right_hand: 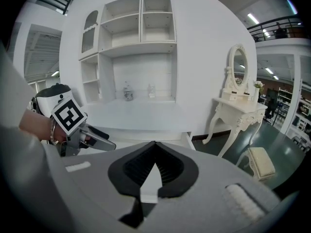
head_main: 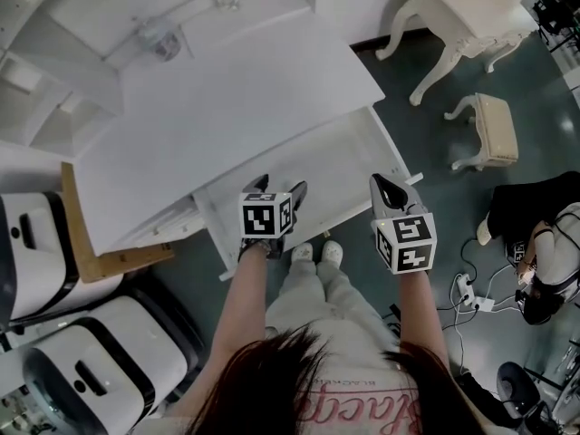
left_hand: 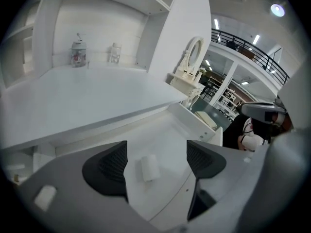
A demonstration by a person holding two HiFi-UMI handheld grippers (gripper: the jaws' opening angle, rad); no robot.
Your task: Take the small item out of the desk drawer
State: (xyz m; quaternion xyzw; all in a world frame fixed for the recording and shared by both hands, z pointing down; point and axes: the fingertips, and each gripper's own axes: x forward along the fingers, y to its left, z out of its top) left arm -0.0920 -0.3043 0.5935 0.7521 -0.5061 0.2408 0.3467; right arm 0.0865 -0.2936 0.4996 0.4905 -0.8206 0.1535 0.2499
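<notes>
One small item (left_hand: 149, 167) is lying in the open drawer (head_main: 337, 165); I am aiming the left gripper (left_hand: 158, 161), jaws wide, to grab it, the right gripper (right_hand: 154, 171) idling, jaws together, empty.

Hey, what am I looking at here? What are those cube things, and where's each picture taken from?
A person grips two hand-held claws; the patterned cubes are part of them. One picture looks down from a head camera, and the other two come from cameras riding on the claws. The white desk has its drawer open. The left claw is open, framing a small white item on the drawer floor, untouched. The right claw is shut and empty.
</notes>
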